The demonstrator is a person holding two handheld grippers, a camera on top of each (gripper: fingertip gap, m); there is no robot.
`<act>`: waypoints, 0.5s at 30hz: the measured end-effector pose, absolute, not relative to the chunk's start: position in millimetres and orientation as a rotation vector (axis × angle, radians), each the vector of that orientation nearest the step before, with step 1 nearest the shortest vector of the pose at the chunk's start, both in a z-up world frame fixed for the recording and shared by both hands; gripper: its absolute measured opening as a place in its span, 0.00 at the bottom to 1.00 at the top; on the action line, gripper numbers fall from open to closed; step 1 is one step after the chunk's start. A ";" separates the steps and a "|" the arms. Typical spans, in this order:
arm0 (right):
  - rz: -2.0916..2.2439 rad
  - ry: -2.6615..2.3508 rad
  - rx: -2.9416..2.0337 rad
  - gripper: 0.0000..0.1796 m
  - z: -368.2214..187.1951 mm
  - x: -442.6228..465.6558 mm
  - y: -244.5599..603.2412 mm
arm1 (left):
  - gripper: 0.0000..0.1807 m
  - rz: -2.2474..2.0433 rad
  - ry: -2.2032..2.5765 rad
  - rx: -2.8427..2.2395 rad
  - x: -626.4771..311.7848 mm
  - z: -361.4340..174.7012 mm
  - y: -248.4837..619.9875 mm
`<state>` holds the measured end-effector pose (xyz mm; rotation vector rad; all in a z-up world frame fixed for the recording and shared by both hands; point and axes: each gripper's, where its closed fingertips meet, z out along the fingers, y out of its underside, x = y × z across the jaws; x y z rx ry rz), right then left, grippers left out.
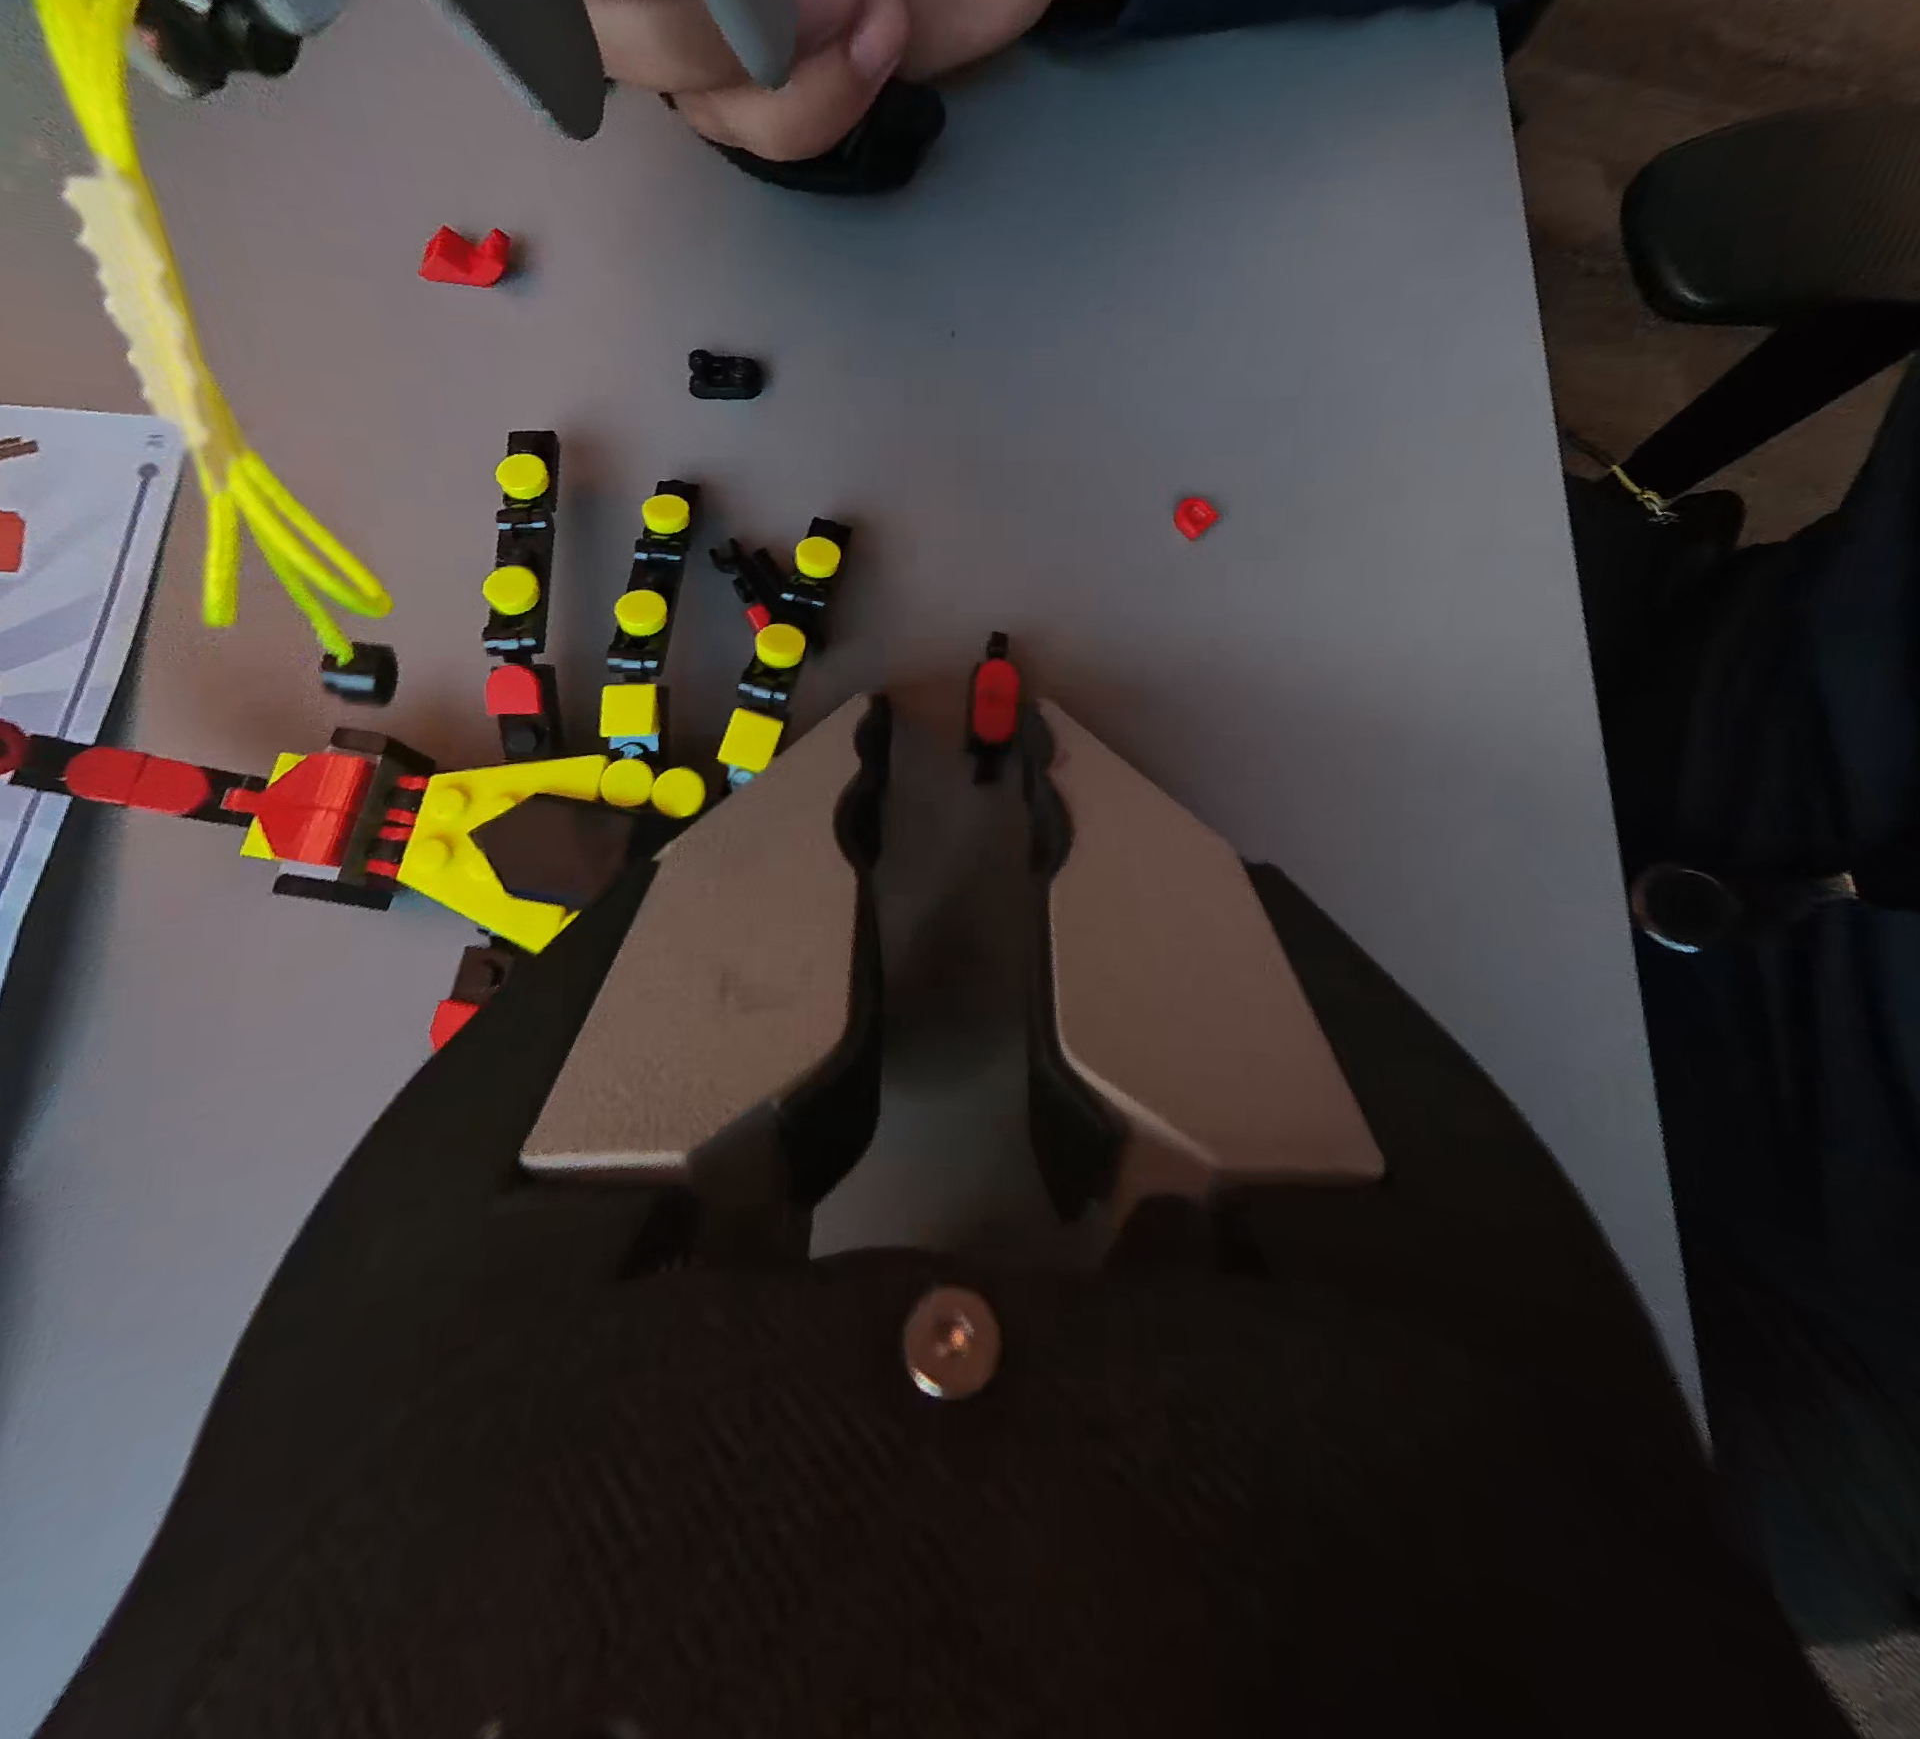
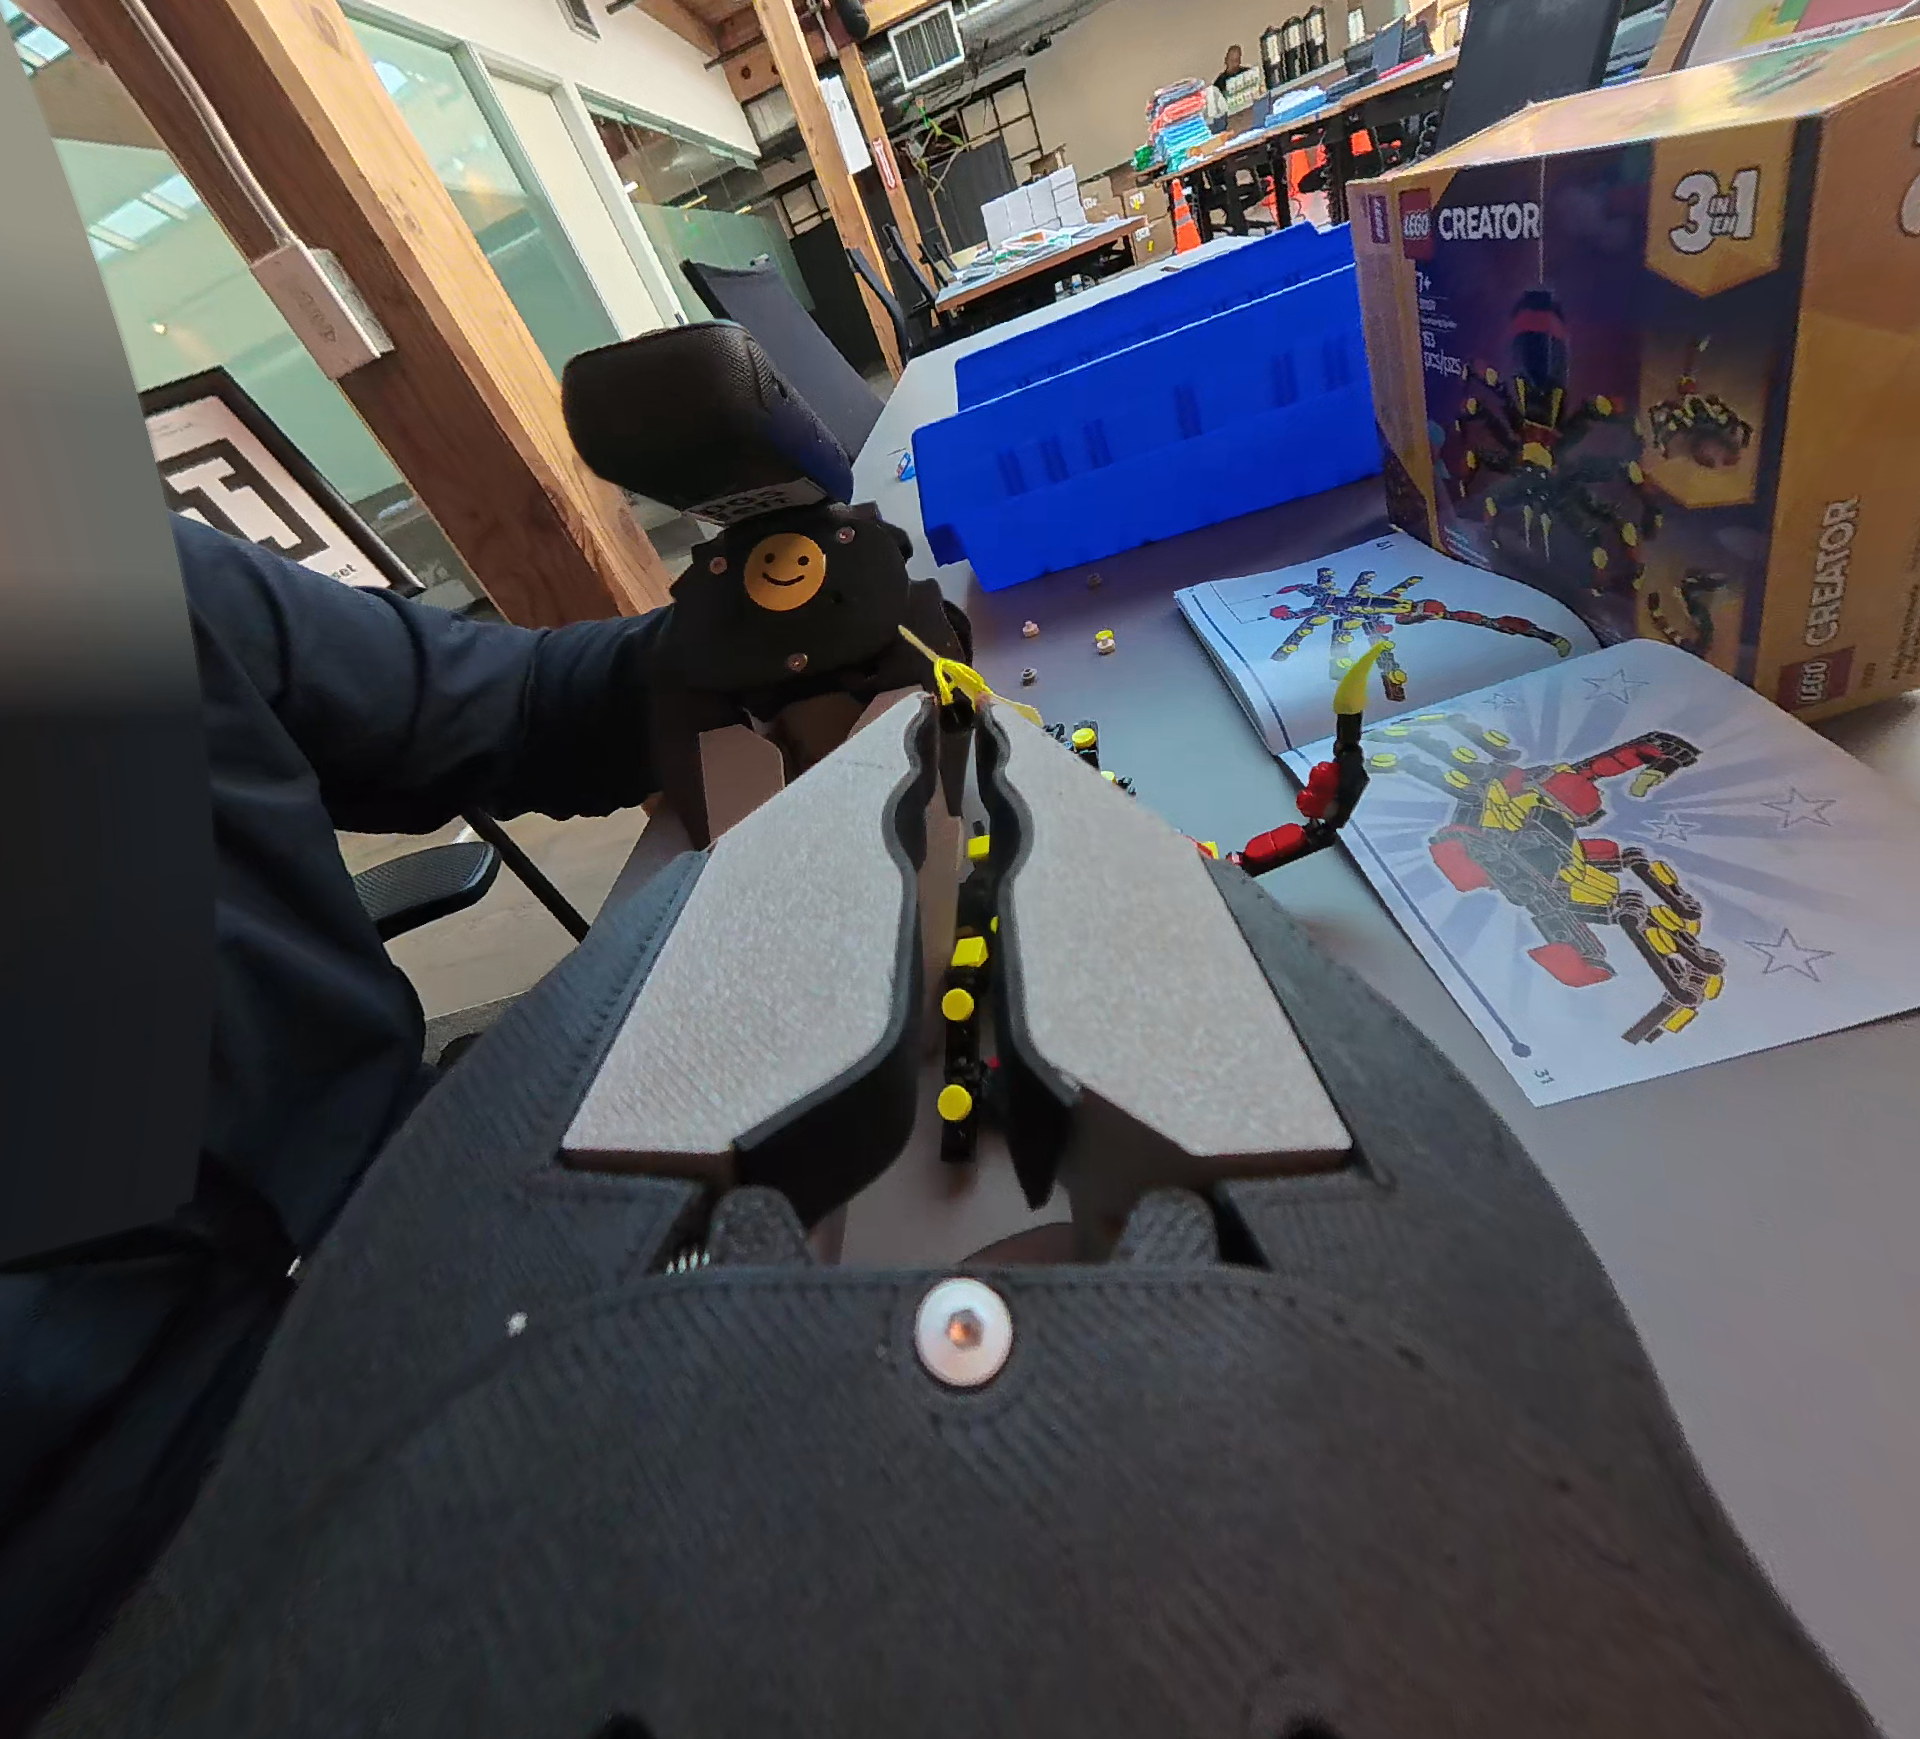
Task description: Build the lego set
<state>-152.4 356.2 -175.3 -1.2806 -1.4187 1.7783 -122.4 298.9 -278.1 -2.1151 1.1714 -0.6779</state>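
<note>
On the counter: grey counter point(image 1: 1195, 255) carrying the half-built model, loose pieces and an open booklet.
Set box: tall printed box point(image 2: 1652, 401) standing at the far right of the counter, seen only from the right wrist view.
Bins: blue bins point(image 2: 1143, 432) left of the box, well behind the work.
Booklet: open instruction booklet point(image 2: 1621, 858) flat in front of the box; only its corner point(image 1: 62, 567) showing from the left wrist view.
Model: red, yellow and black scorpion body point(image 1: 416, 806) lying flat just left of the left tool, three black legs with yellow studs point(image 1: 644, 609) fanned beside it; raised tail with yellow sting point(image 2: 1340, 754) visible from the right wrist view.
Left tool point(image 1: 956, 713): narrowly parted, tips bracketing a small red-and-black piece point(image 1: 992, 702); touching or merely framing, cannot tell.
Right tool point(image 2: 961, 733): nearly closed, hovering above the counter; legs visible through the gap farther below, not gripped; a yellow tie dangling at the tips, grip on anything else not discernible.
Loose pieces: red clip brick point(image 1: 464, 255), black connector point(image 1: 725, 373), tiny red piece point(image 1: 1195, 517), all apart from the model.
Step in hand: likely picking up the red-and-black piece as a further limb segment.
Next move: probably closing squarely on that piece, lifting, then aligning its clip with an open joint on the model.
View difference: left wrist view giving the top-down layout of parts; right wrist view giving box, bins, tail height and the left tool point(image 2: 790, 713) seen from outside.
</note>
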 end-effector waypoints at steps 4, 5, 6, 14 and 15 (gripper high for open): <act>1.784 -1.401 -1.283 0.01 -172.9 -151.6 358.4 | 0.15 -0.654 1.130 -2.098 -132.9 -269.6 305.7; 1.787 -1.395 -1.283 0.01 -172.0 -151.2 359.0 | 0.14 -0.656 1.104 -2.089 -135.8 -264.8 308.3; 1.789 -1.389 -1.284 0.01 -171.2 -150.9 359.7 | 0.14 -0.647 1.072 -2.077 -139.7 -259.5 312.3; 1.820 -1.364 -1.298 0.01 -169.8 -151.1 360.2 | 0.11 -0.450 0.737 -1.953 -180.2 -222.4 355.8; 1.819 -1.368 -1.298 0.01 -170.1 -151.4 359.3 | 0.11 -0.443 0.721 -1.933 -181.6 -219.0 357.8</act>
